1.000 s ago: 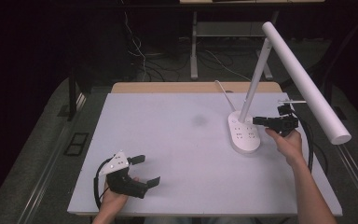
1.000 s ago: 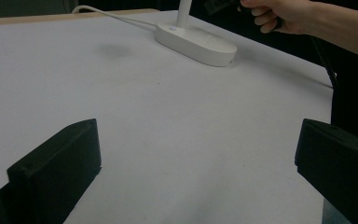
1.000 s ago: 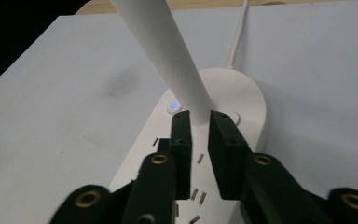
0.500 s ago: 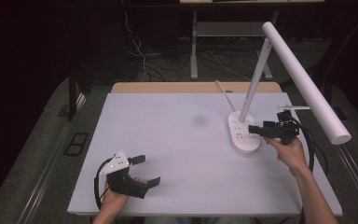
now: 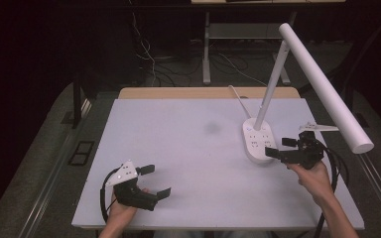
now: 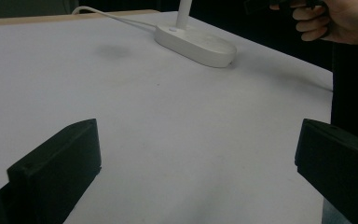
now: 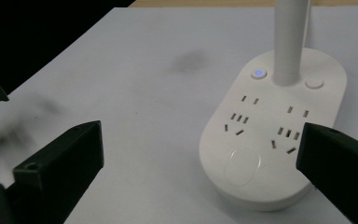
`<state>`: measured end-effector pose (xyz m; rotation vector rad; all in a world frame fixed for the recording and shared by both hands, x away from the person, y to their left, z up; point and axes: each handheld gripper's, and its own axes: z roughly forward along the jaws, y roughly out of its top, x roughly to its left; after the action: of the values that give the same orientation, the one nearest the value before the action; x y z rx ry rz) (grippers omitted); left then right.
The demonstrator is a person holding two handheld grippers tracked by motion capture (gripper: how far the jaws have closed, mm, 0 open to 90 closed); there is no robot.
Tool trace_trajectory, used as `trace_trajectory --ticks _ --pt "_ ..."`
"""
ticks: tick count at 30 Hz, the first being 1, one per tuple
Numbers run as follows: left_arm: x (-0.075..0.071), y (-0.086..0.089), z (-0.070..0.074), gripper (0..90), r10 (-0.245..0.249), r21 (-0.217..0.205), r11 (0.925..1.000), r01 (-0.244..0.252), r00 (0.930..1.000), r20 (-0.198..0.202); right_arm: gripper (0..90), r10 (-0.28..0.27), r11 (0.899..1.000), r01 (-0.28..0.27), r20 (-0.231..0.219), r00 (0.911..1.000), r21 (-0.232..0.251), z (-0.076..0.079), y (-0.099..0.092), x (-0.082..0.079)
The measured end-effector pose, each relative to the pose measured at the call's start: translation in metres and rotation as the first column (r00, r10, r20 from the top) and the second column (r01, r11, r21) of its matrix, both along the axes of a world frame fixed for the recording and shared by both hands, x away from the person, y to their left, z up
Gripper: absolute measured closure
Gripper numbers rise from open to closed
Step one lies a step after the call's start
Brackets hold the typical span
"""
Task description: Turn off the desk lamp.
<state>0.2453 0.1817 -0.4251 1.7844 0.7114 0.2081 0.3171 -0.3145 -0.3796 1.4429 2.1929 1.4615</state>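
Observation:
A white desk lamp stands at the table's right, its oval base point(image 5: 256, 144) carrying sockets and a stem up to a long bar head point(image 5: 322, 82). My right gripper point(image 5: 277, 147) hovers just right of the base, pointing at it. Its jaws have just been opening and now stand wide with nothing gripped. In the right gripper view the base point(image 7: 275, 130) lies just ahead of the jaws, and a small button point(image 7: 259, 73) glows blue. My left gripper point(image 5: 158, 180) rests open at the table's front left, holding nothing. The base point(image 6: 196, 42) sits far off in the left gripper view.
The white table top point(image 5: 188, 148) has a faint grey smudge point(image 5: 212, 128) near its middle. The lamp's cord point(image 5: 238, 99) runs off the back edge. The lamp head overhangs the right edge above my right hand point(image 5: 315, 178). Cables and a stand lie on the floor behind.
My right gripper has drawn back toward the person along the right of the lamp base, and its jaws have spread from nearly shut to wide. The left gripper has stayed put.

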Motion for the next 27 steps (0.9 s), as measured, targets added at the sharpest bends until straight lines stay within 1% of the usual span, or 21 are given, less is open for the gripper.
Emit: trace_trajectory --ticks 2,4,8,12,14,15,20,23,24,26,27 --pt "0.000 0.000 0.000 0.0 0.001 0.000 1.0000 -0.001 1.0000 0.001 0.6 0.007 1.000 -0.007 0.015 0.9999 0.002 0.000 0.000 -0.006" --pt "0.000 0.001 0.000 0.0 -0.001 0.004 1.0000 0.001 1.0000 0.001 0.6 0.017 1.000 -0.017 0.017 0.9997 0.000 -0.001 0.001 -0.012" --pt "0.000 0.001 0.000 0.0 0.001 0.003 1.0000 -0.001 1.0000 0.001 0.6 0.039 0.999 -0.040 0.027 0.9989 0.030 -0.003 0.004 -0.025" --pt "0.000 0.001 0.000 0.0 0.000 0.002 1.0000 0.000 1.0000 0.002 0.6 0.056 0.998 -0.057 0.031 0.9979 0.038 -0.006 0.011 -0.037" --pt "0.000 0.001 0.000 0.0 -0.001 0.002 1.0000 0.001 1.0000 0.001 0.6 0.066 0.997 -0.068 0.041 0.9969 0.032 -0.008 0.015 -0.043" --pt "0.000 0.001 0.000 0.0 -0.001 0.002 1.0000 0.001 1.0000 0.001 0.6 0.082 0.996 -0.083 0.053 0.9952 0.020 -0.010 0.017 -0.044" --pt "0.000 0.001 0.000 0.0 -0.002 0.003 1.0000 0.002 1.0000 0.001 0.6 0.105 0.994 -0.106 0.047 0.9933 0.006 -0.024 0.025 -0.053" --pt "0.000 0.001 0.000 0.0 -0.003 0.003 1.0000 0.003 1.0000 0.001 0.6 0.116 0.993 -0.116 0.036 0.9926 -0.001 -0.032 0.028 -0.057" --pt "0.000 0.001 0.000 0.0 -0.003 0.004 1.0000 0.003 1.0000 0.001 0.6 0.117 0.993 -0.117 0.029 0.9927 0.001 -0.034 0.029 -0.059" --pt "0.000 0.001 0.000 0.0 -0.002 0.004 1.0000 0.002 1.0000 0.001 0.6 0.121 0.993 -0.121 0.031 0.9922 -0.004 -0.035 0.030 -0.062" --pt "0.000 0.001 0.000 0.0 -0.002 0.004 1.0000 0.002 1.0000 0.001 0.6 0.120 0.993 -0.120 0.026 0.9924 0.005 -0.036 0.030 -0.063"
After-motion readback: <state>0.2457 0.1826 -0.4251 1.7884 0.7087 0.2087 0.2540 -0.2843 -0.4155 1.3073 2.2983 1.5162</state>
